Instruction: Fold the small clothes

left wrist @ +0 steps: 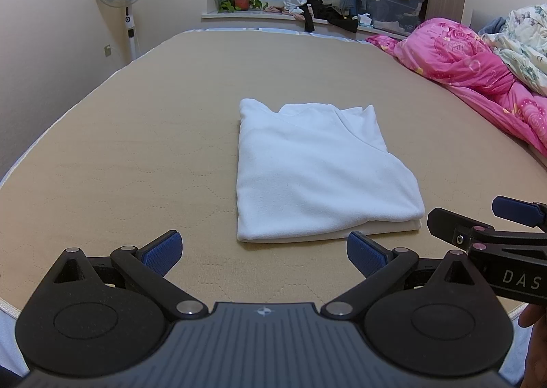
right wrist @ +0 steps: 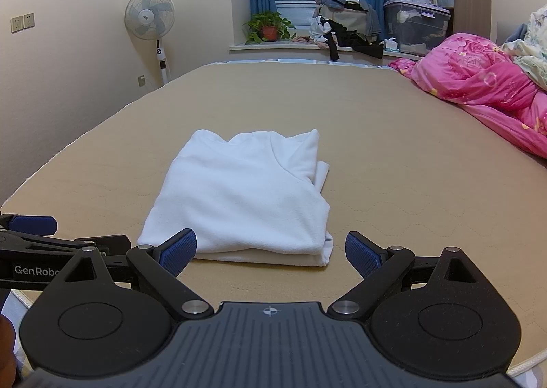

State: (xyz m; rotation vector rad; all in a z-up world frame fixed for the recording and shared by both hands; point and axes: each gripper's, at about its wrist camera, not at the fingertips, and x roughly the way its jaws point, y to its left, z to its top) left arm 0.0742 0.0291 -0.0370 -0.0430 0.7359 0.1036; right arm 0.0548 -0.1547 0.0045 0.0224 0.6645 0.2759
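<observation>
1. White garment (left wrist: 318, 169), folded into a neat rectangle (collar notch on the far side), lying flat on the tan mattress (left wrist: 136, 148) near its middle.
2. Left gripper (left wrist: 263, 256) just short of the garment's near edge, jaws spread wide, holding nothing.
3. Right gripper (right wrist: 270, 256) likewise released and empty, close beside the left, blue pads (right wrist: 362, 254) flanking the near right corner of the fold.
4. Pink quilt (left wrist: 478, 76) bunched along the right side, well apart from the garment.
</observation>
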